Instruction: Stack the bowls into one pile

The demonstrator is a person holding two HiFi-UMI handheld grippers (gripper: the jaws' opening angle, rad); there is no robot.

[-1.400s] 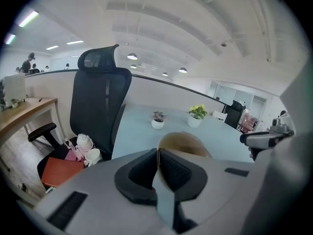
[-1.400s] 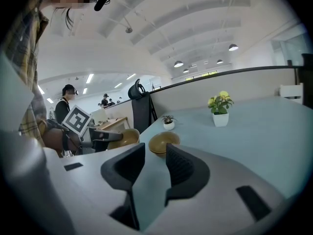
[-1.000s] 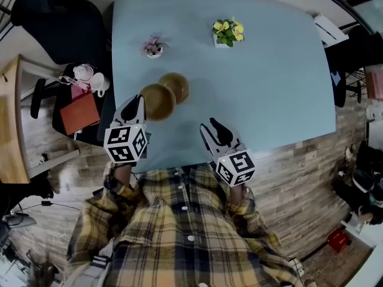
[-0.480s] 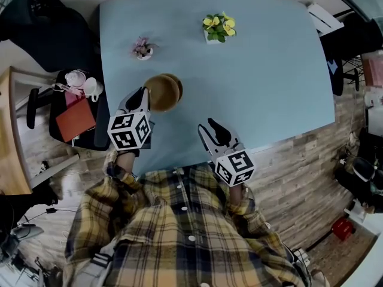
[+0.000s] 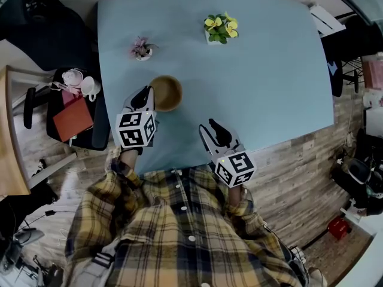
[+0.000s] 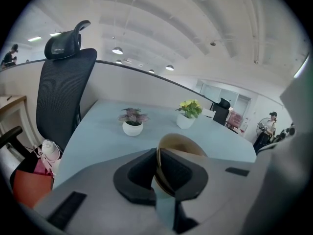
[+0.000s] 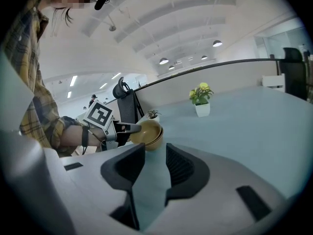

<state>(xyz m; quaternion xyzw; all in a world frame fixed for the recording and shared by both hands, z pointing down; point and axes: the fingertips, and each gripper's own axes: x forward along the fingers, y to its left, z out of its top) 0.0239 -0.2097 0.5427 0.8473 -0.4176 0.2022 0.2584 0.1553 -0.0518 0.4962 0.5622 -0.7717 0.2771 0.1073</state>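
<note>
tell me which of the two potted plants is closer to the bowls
The pink-leaved plant in the white pot; the yellow-flowered plant stands farther from the bowls, off to the right.

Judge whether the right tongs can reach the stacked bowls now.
Probably yes: the right tongs stand open and empty, bare table lies before the stacked bowls, and the left tongs grip only their left rim.

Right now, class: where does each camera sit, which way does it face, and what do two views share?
Head view: on the head, facing steeply down onto the table; plaid shirt, left gripper, right gripper show.
Left gripper view: along its jaws, just opening, bowl rim between them; faces pink plant, yellow plant.
Right gripper view: along its open, empty jaws; faces the bowl, left gripper.
Shared: all show the bowl.
</note>
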